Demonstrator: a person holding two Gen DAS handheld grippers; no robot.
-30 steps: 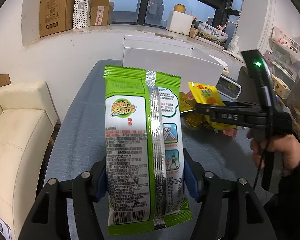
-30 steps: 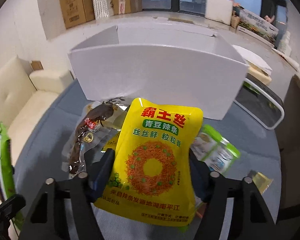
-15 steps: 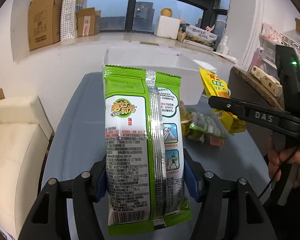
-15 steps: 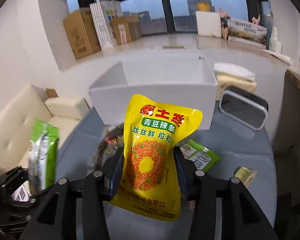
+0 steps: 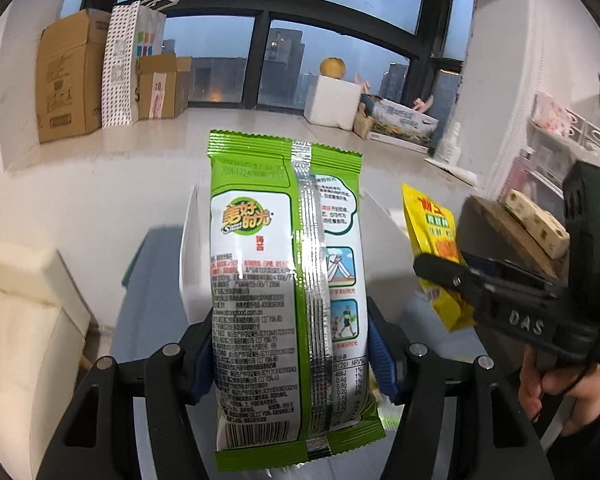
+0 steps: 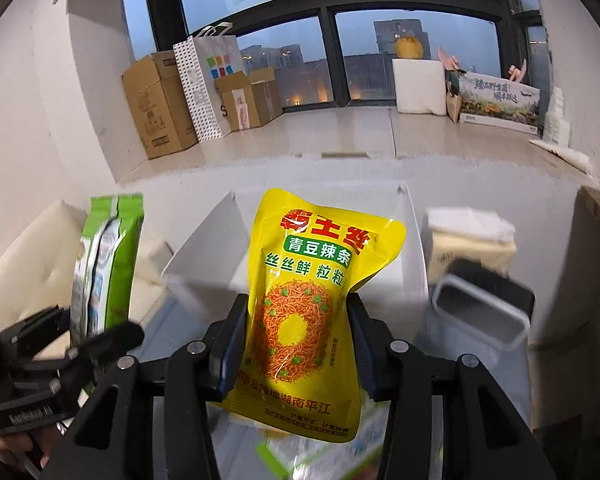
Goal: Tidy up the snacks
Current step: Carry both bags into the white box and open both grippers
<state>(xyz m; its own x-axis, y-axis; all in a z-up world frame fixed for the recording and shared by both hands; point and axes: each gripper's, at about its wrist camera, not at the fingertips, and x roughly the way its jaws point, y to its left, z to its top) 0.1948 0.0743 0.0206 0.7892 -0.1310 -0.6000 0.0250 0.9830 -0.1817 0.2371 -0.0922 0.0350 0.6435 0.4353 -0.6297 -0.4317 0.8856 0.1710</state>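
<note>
Carrying two packs toward white box (image 6: 380, 216): left gripper (image 5: 290, 354) clamps green packet (image 5: 284, 280), right gripper (image 6: 296, 346) clamps yellow pouch (image 6: 312, 292); risking collision, slippage, missing box.

Dim blue dusk light through the window (image 6: 380, 32), cool even room light, soft shadows; glare streak on the green packet (image 5: 288, 292) silver seam; strong fisheye bending, black vignette corners; motion blur along the right view's lower edge, grey bin (image 6: 480, 316) soft
</note>
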